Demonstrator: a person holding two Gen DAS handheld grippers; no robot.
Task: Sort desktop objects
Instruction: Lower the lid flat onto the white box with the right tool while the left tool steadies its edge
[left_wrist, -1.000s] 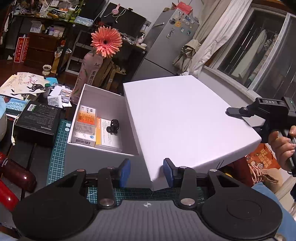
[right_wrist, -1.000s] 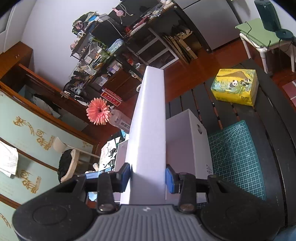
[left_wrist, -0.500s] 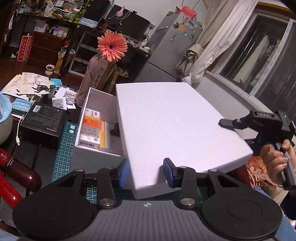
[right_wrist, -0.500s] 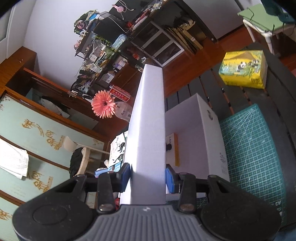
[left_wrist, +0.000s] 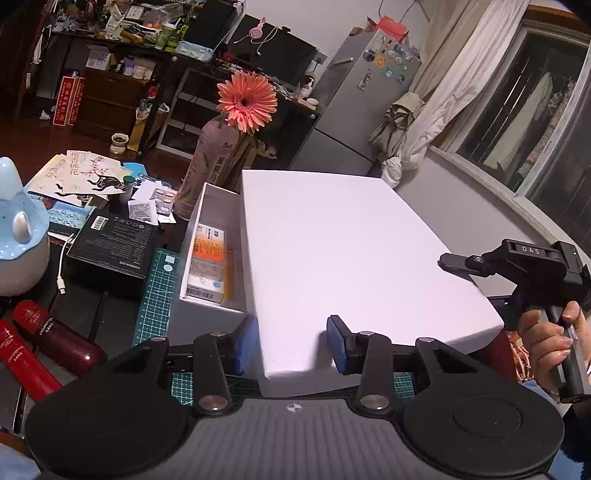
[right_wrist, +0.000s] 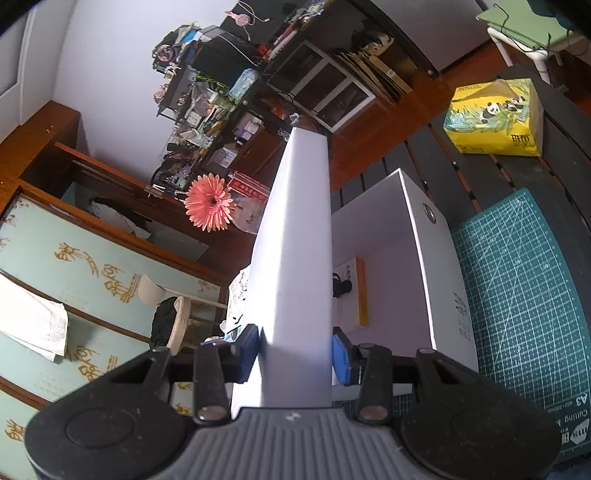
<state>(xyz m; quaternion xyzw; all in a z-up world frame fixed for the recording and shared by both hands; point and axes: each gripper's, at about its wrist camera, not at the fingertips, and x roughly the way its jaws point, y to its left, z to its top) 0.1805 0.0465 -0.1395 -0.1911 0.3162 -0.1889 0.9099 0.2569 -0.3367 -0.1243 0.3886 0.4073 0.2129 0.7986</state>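
A white lid (left_wrist: 351, 258) hangs level above an open white box (left_wrist: 205, 295) and covers most of its opening. My left gripper (left_wrist: 291, 345) is shut on the lid's near edge, a blue pad on each side. In the right wrist view the lid (right_wrist: 299, 240) shows edge-on, and my right gripper (right_wrist: 295, 352) is shut on its other edge. The left wrist view also shows the right gripper (left_wrist: 461, 264) at the lid's right side, with a hand (left_wrist: 546, 332) on its handle. Medicine boxes (left_wrist: 207, 258) lie in the uncovered strip; a small black object (right_wrist: 341, 288) sits inside too.
The box stands on a green cutting mat (left_wrist: 159, 288). Left of it lie a black carton (left_wrist: 114, 240), two red bottles (left_wrist: 55, 332) and a blue-grey figure (left_wrist: 18, 240). A bottle with a pink flower (left_wrist: 247, 99) stands behind. A yellow tissue pack (right_wrist: 495, 118) sits beyond the box.
The lid has slid left and sunk lower over the box, hiding more of the inside. Both grippers have kept hold of it.
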